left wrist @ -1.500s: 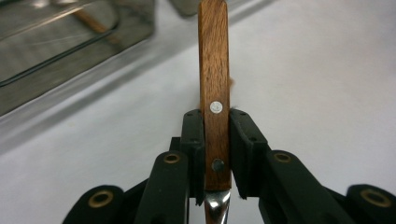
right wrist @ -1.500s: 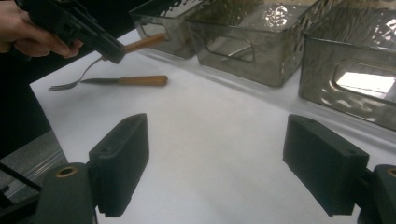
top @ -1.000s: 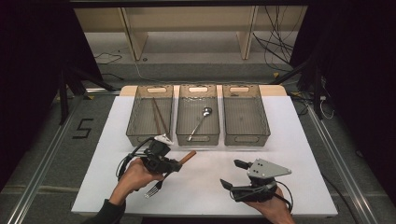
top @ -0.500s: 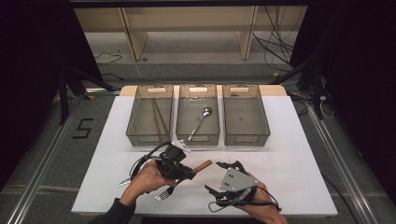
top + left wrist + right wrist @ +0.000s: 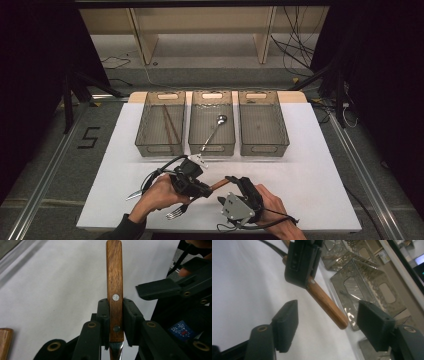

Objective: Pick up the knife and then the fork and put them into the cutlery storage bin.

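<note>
A knife with a wooden handle (image 5: pixel 218 184) and a steel blade (image 5: pixel 134 194) is held over the white table. My left gripper (image 5: pixel 204 189) is shut on the handle (image 5: pixel 114 285) near the blade end, so the handle sticks out past the jaws. My right gripper (image 5: pixel 226 190) is open, its two pads (image 5: pixel 287 320) standing either side of the handle's free end (image 5: pixel 327 306) without touching it. The left gripper's jaws (image 5: pixel 302 262) show just beyond. A fork (image 5: pixel 175 213) lies on the table under the left hand.
Three clear bins stand in a row at the back: the left bin (image 5: pixel 150 145) holds chopsticks (image 5: pixel 167 125), the middle bin (image 5: pixel 196 137) a spoon (image 5: pixel 215 129), the right bin (image 5: pixel 262 146) nothing I can see. Another wooden handle end (image 5: pixel 5 340) lies on the white table top (image 5: pixel 320 170).
The right gripper has swung left from the table's front right and now brackets the handle's free end. The left gripper has carried the knife rightward toward it.
</note>
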The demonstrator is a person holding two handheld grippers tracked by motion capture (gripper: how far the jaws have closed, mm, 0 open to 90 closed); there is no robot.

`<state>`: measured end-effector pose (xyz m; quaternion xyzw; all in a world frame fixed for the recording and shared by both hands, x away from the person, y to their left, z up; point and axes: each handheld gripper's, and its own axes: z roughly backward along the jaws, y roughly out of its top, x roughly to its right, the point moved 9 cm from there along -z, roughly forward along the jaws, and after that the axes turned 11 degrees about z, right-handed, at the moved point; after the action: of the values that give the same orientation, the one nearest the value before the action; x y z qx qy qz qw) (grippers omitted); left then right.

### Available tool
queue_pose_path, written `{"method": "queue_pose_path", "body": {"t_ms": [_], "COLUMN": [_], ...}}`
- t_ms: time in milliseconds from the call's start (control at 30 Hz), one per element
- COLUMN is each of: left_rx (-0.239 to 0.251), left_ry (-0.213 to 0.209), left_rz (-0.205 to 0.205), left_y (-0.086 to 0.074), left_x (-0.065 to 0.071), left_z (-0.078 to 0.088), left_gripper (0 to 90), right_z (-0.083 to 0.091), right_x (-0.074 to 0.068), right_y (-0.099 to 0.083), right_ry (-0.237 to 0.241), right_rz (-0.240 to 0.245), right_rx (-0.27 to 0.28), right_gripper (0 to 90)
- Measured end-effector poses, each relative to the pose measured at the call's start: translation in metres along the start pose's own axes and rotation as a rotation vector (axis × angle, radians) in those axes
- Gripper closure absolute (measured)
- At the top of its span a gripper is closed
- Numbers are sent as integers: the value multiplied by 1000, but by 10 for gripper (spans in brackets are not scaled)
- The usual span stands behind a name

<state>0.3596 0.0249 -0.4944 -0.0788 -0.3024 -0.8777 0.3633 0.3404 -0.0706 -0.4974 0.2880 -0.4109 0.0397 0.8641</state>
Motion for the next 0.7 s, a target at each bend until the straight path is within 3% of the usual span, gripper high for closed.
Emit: {"method": "queue_pose_path", "body": {"t_ms": [200,300,667,700], "left_rx": [-15,-22,-52,-52], "left_ry": [-15,-24,-42,-42], "left_rz": [-14,-16,-34,-34], "left_y": [-2,-3,-5,-5], "left_x": [6,8,12,12], "left_z": [0,-1,-1,-1], "left_gripper": [766,766,765,765], "right_z": [-5,-7,-10,-10], "right_x": [-4,-6,-13,-13], "right_y": [0,1,2,2], "right_ry": [-52,-79,-93,-98], "right_rz": [147,196,286,313], "right_rx": [-42,-54,-64,-62], "right_gripper": [458,495,629,640]}}
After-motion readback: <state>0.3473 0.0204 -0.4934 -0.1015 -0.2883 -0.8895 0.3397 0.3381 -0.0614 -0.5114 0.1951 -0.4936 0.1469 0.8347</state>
